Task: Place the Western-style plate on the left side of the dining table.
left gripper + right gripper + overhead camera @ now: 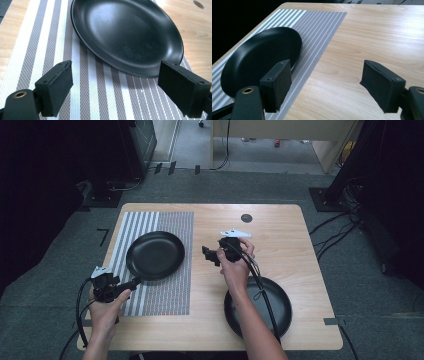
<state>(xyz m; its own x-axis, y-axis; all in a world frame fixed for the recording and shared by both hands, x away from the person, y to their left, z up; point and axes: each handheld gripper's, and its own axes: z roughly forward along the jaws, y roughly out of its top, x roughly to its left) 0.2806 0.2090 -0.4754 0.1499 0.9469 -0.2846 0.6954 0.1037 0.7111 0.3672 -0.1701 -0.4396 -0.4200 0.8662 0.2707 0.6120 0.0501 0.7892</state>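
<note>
From my remote station I note the left gripper (134, 282) at the near left of the table (280, 235), its tips level with the near rim of the plate (155, 255). In the left gripper view its jaws stand wide with nothing between them; only striped cloth shows in the gap, and the plate lies just beyond the pads, apart from them.

The plate rests flat on the mat (172, 292) (grey with white stripes), on the mat's far half. The mat covers the left part of the table.

To the right, the right gripper (206, 254) is held over bare wood near the table's middle, pointing left toward the plate. Its jaws also stand wide and empty; in the right gripper view bare wood and the mat's edge show between them, the plate (259, 60) lying behind the left pad.

A second plate (280, 312) lies at the near right edge, partly under the person's right forearm. I cannot say for certain whether the arm touches it.
</note>
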